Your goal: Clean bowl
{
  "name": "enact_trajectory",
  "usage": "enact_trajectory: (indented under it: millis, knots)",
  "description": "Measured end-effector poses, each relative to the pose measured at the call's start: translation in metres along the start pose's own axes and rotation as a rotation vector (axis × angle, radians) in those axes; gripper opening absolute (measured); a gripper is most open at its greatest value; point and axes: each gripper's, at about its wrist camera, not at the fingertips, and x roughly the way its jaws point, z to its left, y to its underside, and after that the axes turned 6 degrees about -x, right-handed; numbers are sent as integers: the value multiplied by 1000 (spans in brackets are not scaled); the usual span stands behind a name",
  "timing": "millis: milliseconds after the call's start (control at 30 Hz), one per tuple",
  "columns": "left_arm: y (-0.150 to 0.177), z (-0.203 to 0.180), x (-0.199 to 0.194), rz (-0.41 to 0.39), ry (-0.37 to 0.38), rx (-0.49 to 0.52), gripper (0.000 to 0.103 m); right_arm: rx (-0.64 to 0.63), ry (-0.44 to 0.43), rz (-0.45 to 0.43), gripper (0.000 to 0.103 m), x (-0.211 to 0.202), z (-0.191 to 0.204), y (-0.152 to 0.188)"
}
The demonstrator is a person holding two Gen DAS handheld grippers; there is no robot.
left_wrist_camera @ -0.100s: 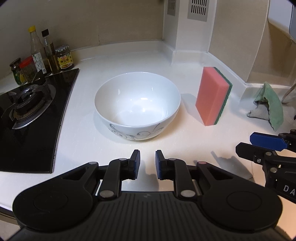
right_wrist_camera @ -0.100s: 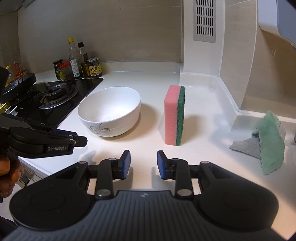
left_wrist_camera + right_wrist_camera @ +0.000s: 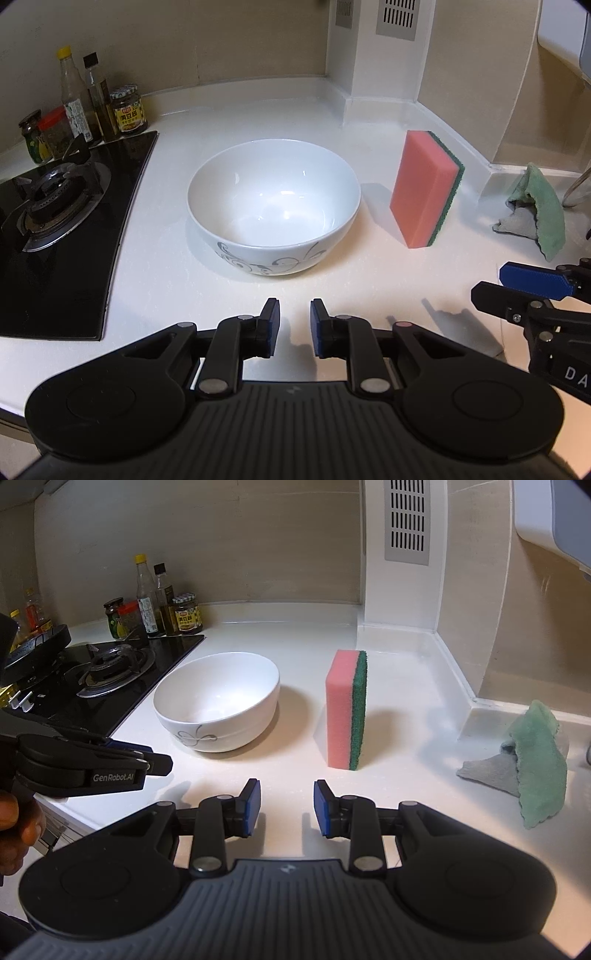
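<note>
Bowl [image 3: 274, 206] sits upright on the white counter [image 3: 177, 295], dead ahead of the left gripper [image 3: 294, 328], whose 2 pads stand apart, holding nothing. From the right wrist, the sponge [image 3: 346, 709] stands on end straight ahead of the right gripper [image 3: 287, 806], jaws released and empty; the bowl [image 3: 217, 707] lies forward-left, nearer the left gripper.

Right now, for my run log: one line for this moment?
stage: pre-grasp | left gripper: open, empty | right gripper: open, empty | bowl: untouched | sponge: upright
</note>
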Motion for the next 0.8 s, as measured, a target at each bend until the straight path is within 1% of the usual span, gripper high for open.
enact_trajectory:
  millis: [233,300,333,433,600,800]
  knots:
    - [1,-6,1,7,-15,4,22,28,-20,11,26,3,-3,-1]
    - [-17,4,2,41,7,-8,21,36,-25,14,26,4,-4,-1]
    - [-20,5,3,47,11,-11,21,39,-27,17,26,4,-4,-2]
    - [-22,4,4,53,11,-11,21,27,-7,15,26,6,2,-1]
    - [-24,5,7,66,20,-18,21,34,-13,24,26,10,-4,-4]
    - [-26,3,11,79,5,-17,21,43,-17,26,26,13,-8,-4]
